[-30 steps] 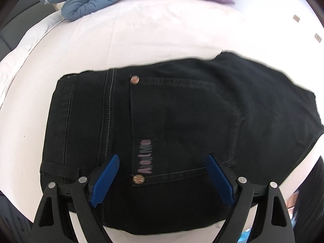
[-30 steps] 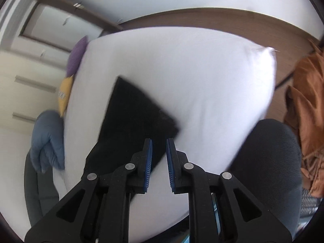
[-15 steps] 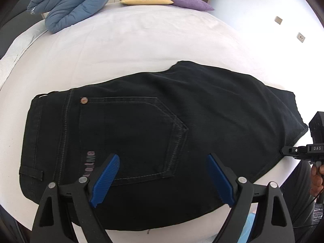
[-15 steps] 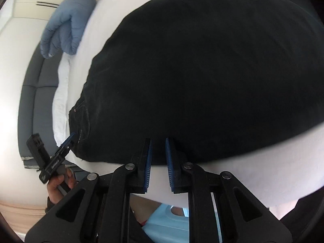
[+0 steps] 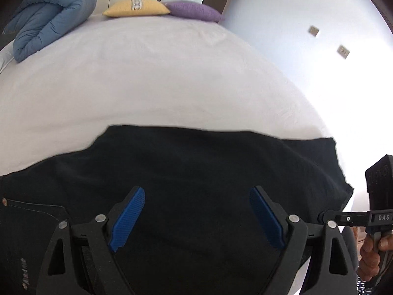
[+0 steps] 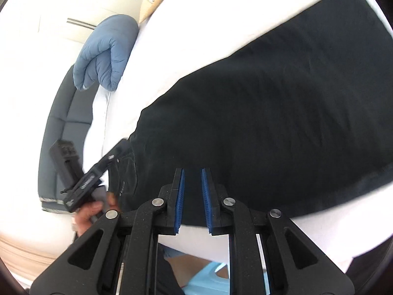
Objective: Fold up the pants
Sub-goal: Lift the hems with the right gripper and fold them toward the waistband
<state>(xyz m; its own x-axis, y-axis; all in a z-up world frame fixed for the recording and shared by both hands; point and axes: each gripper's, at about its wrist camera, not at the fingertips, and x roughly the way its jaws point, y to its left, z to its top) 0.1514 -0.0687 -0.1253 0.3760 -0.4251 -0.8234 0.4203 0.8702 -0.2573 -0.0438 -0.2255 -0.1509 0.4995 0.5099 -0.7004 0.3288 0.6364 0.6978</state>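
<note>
1 pants [image 5: 196, 184] | 1 duvet [image 5: 49, 17] | 2 pillows [image 5: 137, 7]

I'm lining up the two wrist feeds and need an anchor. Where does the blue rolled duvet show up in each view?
Left wrist: the blue duvet sits at the top left, on the far end of the bed.
Right wrist: it lies at the upper left, on the bed edge beside the dark sofa.
Shared landmark: the black pants spread on the white bed.

The marking "DAS" stands on the right gripper [image 5: 383, 217], lower right of the left wrist view. Pale lettering on the pants [image 5: 23, 268], lower left, is illegible.
</note>
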